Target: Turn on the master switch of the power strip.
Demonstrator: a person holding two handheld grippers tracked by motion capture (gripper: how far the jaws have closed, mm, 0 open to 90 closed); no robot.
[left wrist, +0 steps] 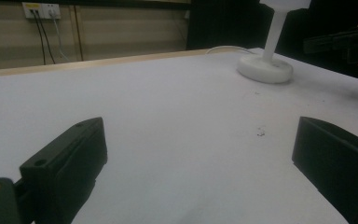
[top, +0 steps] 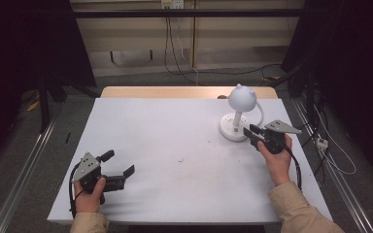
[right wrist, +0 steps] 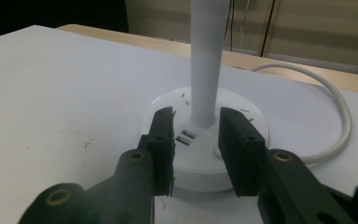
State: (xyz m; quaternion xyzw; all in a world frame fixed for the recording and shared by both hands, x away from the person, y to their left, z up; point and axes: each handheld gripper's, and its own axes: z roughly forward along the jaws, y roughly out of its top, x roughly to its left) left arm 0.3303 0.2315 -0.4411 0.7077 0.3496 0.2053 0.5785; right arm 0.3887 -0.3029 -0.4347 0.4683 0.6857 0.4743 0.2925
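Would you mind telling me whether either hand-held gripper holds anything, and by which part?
Nothing is held. The right hand-held gripper straddles the lamp stem above its base without touching; the left hand-held gripper is open.

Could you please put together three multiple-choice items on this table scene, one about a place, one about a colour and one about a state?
1. Where does the lamp stand on the table?
A. far right part
B. near left corner
C. dead centre

2. What colour is the lamp?
A. black
B. white
C. red

3. How do the jaws of the left gripper stand?
A. wide apart with nothing between them
C. clamped on the lamp's cable
B. closed on the lamp's stem

Answers: 1 A, the high view shows it far right, beside the right gripper. 2 B, base, stem and head are all white. 3 A, the left gripper view shows bare table between its jaws.
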